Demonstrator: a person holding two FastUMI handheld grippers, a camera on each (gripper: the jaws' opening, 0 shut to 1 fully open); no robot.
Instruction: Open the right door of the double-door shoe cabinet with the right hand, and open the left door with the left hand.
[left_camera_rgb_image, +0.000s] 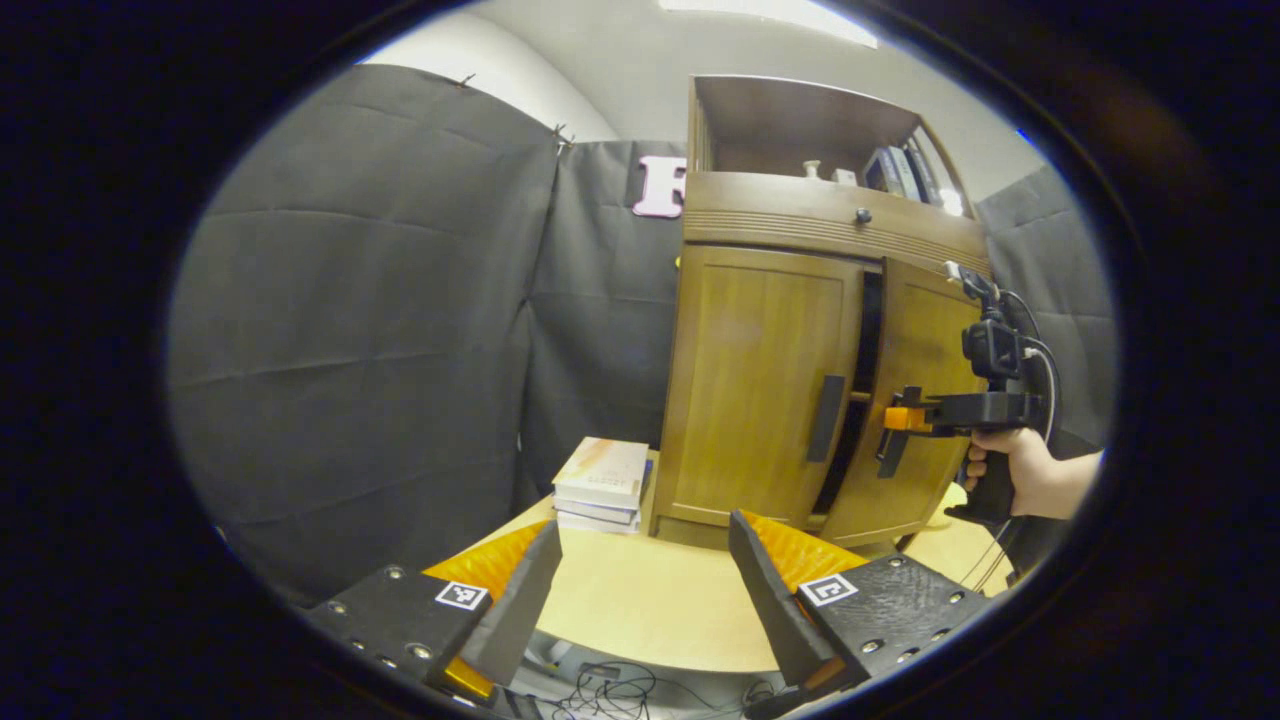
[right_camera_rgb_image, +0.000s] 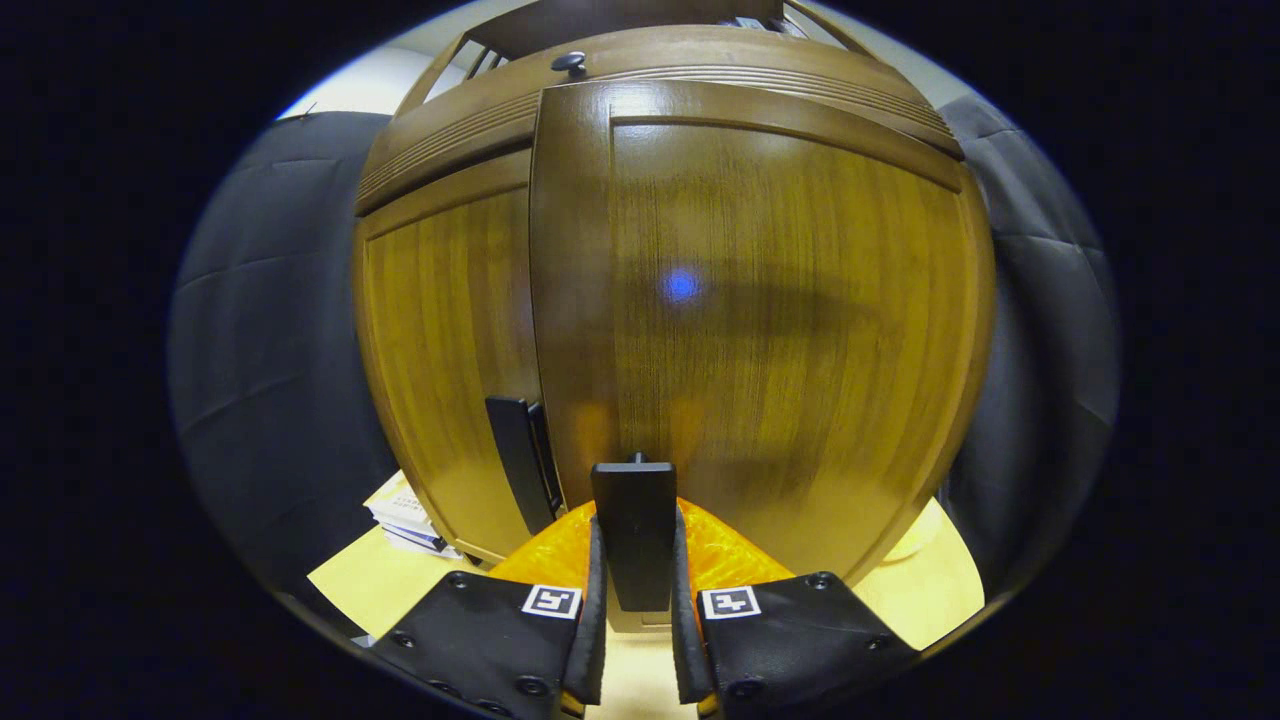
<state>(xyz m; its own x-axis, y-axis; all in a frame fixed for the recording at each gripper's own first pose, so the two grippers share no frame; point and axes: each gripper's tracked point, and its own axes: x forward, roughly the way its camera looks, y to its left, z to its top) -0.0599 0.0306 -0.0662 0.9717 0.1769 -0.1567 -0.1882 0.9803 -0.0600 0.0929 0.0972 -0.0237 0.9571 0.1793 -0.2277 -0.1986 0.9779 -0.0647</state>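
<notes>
Up close in the right gripper view, the right gripper (right_camera_rgb_image: 634, 590) pinches the flat, dark, bar-shaped handle (right_camera_rgb_image: 633, 535) of the right door (right_camera_rgb_image: 760, 320), one finger pressed against each side of the bar. That door is glossy golden-brown wood with vertical grain and a raised frame around a recessed panel, and it stands swung a little out from the cabinet front. Seen from the left gripper view, the shoe cabinet (left_camera_rgb_image: 800, 225) stands at the far side of a pale wooden table (left_camera_rgb_image: 640, 610), with a ribbed drawer band, a small round knob (left_camera_rgb_image: 862, 215) and an open shelf above holding upright books. A dark gap shows between the two doors, and the right door (left_camera_rgb_image: 915, 400) sits ajar while the left door (left_camera_rgb_image: 755, 385) lies flush and closed, its own dark vertical handle (left_camera_rgb_image: 826, 417) untouched. A hand (left_camera_rgb_image: 1025, 470) at the right grips the other tool, whose tip meets the right door's handle (left_camera_rgb_image: 890, 450). The left gripper (left_camera_rgb_image: 640, 590) hangs near over the table with its fingers spread wide, holding nothing, well apart from the cabinet. A low stack of flat books (left_camera_rgb_image: 603, 485) lies just left of the cabinet's base.
</notes>
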